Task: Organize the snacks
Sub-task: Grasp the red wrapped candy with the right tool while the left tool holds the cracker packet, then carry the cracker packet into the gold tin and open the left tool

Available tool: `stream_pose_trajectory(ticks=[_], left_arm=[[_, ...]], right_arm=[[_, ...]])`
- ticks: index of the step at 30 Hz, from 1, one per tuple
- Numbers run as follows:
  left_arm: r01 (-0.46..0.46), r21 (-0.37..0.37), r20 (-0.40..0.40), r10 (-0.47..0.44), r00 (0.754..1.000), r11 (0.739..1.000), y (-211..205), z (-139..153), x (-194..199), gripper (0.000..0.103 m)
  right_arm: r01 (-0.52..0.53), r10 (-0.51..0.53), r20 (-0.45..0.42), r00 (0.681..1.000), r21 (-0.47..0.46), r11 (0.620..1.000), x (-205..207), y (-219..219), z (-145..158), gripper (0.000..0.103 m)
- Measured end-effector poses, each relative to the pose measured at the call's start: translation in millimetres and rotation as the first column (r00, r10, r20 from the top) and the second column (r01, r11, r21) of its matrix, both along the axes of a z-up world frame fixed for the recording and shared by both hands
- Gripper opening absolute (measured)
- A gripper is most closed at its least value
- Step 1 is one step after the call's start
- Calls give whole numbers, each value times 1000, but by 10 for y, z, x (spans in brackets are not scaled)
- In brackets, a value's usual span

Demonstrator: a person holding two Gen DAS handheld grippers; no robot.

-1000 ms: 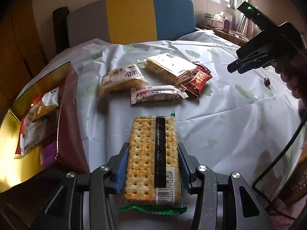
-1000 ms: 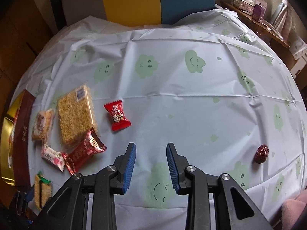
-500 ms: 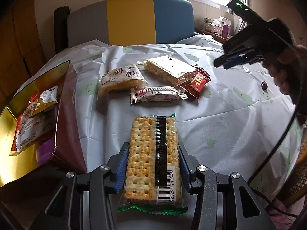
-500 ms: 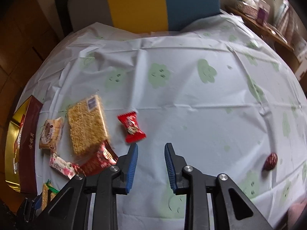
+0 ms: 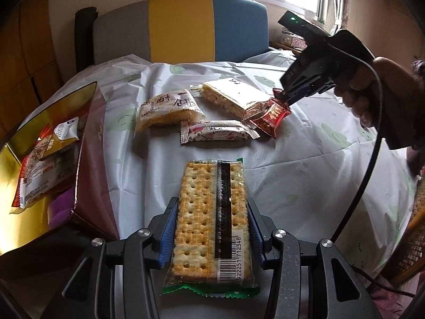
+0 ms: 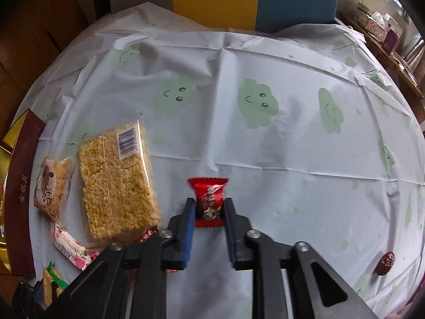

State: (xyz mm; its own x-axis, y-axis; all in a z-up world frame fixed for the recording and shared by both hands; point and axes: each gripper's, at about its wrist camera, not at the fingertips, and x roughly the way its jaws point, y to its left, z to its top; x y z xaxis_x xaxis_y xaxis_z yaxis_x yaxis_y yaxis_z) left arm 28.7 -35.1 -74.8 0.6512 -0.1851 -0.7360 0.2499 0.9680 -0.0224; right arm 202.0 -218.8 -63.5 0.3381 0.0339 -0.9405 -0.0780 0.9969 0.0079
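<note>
My left gripper [image 5: 211,207] is shut on a clear pack of crackers [image 5: 202,186], held lengthwise between its blue pads just above the table's near edge. In the right wrist view my right gripper [image 6: 209,203] points steeply down, shut on a small red candy [image 6: 209,194] that lies on the white tablecloth [image 6: 265,146]; both pads press its sides. The left wrist view shows the right gripper [image 5: 285,96] at the far right, with a hand around it, tip down beside a red-gold packet [image 5: 273,114].
A rice-crisp bar [image 6: 117,180], a pastry pack [image 6: 51,186] and a pink flowered bar [image 5: 217,131] lie left of the candy. An open gold box [image 5: 39,159] with several snacks stands at the left edge. A dark red sweet [image 6: 385,263] lies far right. A chair [image 5: 180,26] stands behind.
My right gripper moved left and down over the red candy and its jaws closed onto it. The left gripper kept still with the crackers.
</note>
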Motion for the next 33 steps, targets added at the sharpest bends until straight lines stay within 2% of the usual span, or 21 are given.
stream_pose_trajectory(ticks=[4,9,13,18,29,33], left_arm=[[-2,-2,3,2,1000,1000,2,-4,-2,48],[-6,-1,7,6,1000,1000,-9,-3,-12,48],[-7,0,6,7,1000,1000,-12,1,-12,48],[-8,10,6,8,1000,1000,-29,6,-12,48],[-3,25,-7,3,1000,1000,-44,20,9,48],[-22,11,-37,22,999,1000,-35,60,47,48]], right_arm=[[-20,19,-29,999,-48,999,-120,-83,-3,18],[-26,25,-83,996,-10,1000,-360,-235,-17,19],[-14,17,-72,997,39,999,-483,-338,-55,19],[-24,26,-56,998,35,999,-521,-377,-102,20],[-84,82,-28,996,-58,995,-693,-84,-130,20],[-94,92,-26,995,-74,993,-699,-14,-147,20]])
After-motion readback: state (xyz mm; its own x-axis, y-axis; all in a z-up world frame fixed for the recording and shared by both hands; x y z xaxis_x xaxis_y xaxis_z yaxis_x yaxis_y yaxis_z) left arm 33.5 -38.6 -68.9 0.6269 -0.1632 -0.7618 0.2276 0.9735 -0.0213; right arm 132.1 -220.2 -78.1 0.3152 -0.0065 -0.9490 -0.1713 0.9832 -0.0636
